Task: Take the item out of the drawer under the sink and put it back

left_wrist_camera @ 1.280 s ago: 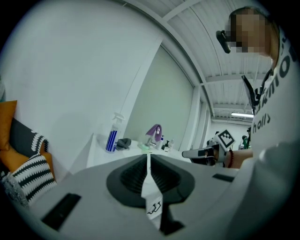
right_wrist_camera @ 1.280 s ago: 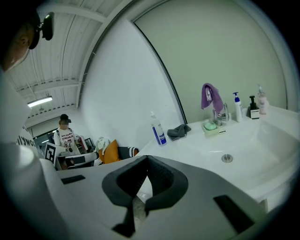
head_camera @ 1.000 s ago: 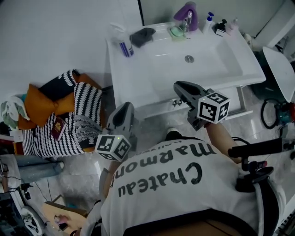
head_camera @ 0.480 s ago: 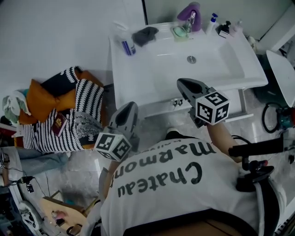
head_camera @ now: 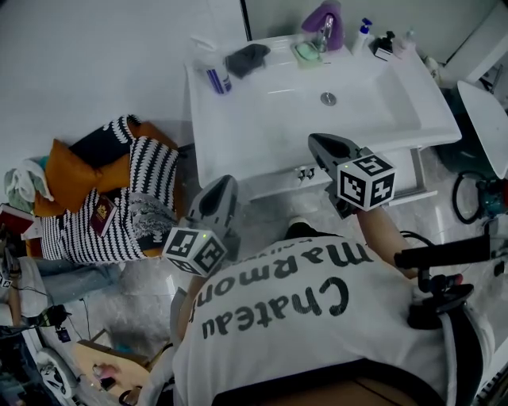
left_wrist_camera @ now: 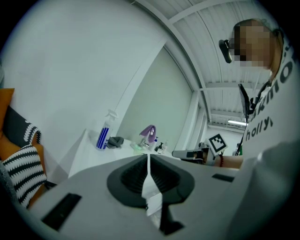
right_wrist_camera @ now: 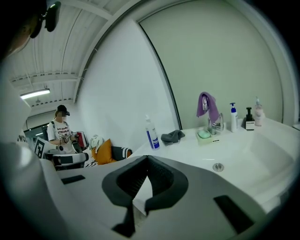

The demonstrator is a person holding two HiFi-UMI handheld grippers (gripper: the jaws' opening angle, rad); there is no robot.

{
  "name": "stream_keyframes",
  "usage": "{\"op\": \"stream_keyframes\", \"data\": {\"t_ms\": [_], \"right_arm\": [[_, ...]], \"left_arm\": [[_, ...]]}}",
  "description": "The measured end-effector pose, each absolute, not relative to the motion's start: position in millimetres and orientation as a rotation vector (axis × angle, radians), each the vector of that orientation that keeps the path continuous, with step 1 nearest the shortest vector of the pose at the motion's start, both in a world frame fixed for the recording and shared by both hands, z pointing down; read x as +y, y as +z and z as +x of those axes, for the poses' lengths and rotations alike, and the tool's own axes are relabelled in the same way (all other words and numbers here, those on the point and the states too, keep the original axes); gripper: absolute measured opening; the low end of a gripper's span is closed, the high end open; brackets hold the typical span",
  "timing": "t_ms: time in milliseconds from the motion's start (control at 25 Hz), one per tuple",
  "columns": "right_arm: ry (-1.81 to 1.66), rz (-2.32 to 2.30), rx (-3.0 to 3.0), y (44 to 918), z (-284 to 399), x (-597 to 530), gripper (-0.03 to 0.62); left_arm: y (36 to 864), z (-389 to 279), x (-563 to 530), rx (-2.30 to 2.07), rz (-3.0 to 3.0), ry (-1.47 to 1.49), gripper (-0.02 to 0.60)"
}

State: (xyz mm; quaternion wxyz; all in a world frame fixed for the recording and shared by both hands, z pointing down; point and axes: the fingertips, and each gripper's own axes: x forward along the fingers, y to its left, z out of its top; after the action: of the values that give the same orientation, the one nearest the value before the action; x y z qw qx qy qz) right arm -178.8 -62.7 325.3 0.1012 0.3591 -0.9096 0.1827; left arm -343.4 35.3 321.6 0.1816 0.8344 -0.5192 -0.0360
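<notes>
The white sink (head_camera: 262, 127) stands at the top of the head view. The drawer front (head_camera: 274, 184) beneath its rim is closed, with two small knobs (head_camera: 305, 174). The item is hidden. My left gripper (head_camera: 225, 182) hovers before the sink's left corner, jaws shut and empty, as its own view (left_wrist_camera: 148, 159) confirms. My right gripper (head_camera: 314, 140) hangs just above the knobs at the sink's front edge. Its jaws (right_wrist_camera: 147, 158) meet at the tips with nothing between them.
On the sink rim are a spray bottle (head_camera: 213, 73), grey cloth (head_camera: 244, 59), soap dish (head_camera: 304, 53), purple cloth over the tap (head_camera: 324, 17) and small bottles (head_camera: 361, 36). Striped and orange cushions (head_camera: 103, 198) lie left. A black stand (head_camera: 440, 262) is right. Another person (right_wrist_camera: 60, 129) stands behind.
The right gripper has edged slightly toward the sink's front edge and rolled a little. The left gripper has stayed in place.
</notes>
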Motion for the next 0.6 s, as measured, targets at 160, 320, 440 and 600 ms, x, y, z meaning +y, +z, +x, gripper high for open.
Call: {"op": "stream_keyframes", "data": {"t_ms": [160, 320, 440, 600], "right_arm": [[0.55, 1.075, -2.67, 328.6, -176.3, -63.0, 0.011], [0.551, 1.08, -2.662, 329.0, -176.0, -61.5, 0.011], [0.555, 1.083, -2.663, 329.5, -175.6, -59.9, 0.011], [0.558, 1.078, -2.665, 329.8, -176.5, -59.4, 0.011]], "left_arm": [[322.8, -343.2, 35.6, -1.459, 2.358, -0.103, 0.023], [321.4, -343.3, 37.0, -1.456, 2.364, -0.102, 0.023], [321.5, -344.0, 38.7, -1.461, 2.365, -0.102, 0.023], [322.0, -344.6, 39.7, -1.466, 2.362, -0.099, 0.023]]}}
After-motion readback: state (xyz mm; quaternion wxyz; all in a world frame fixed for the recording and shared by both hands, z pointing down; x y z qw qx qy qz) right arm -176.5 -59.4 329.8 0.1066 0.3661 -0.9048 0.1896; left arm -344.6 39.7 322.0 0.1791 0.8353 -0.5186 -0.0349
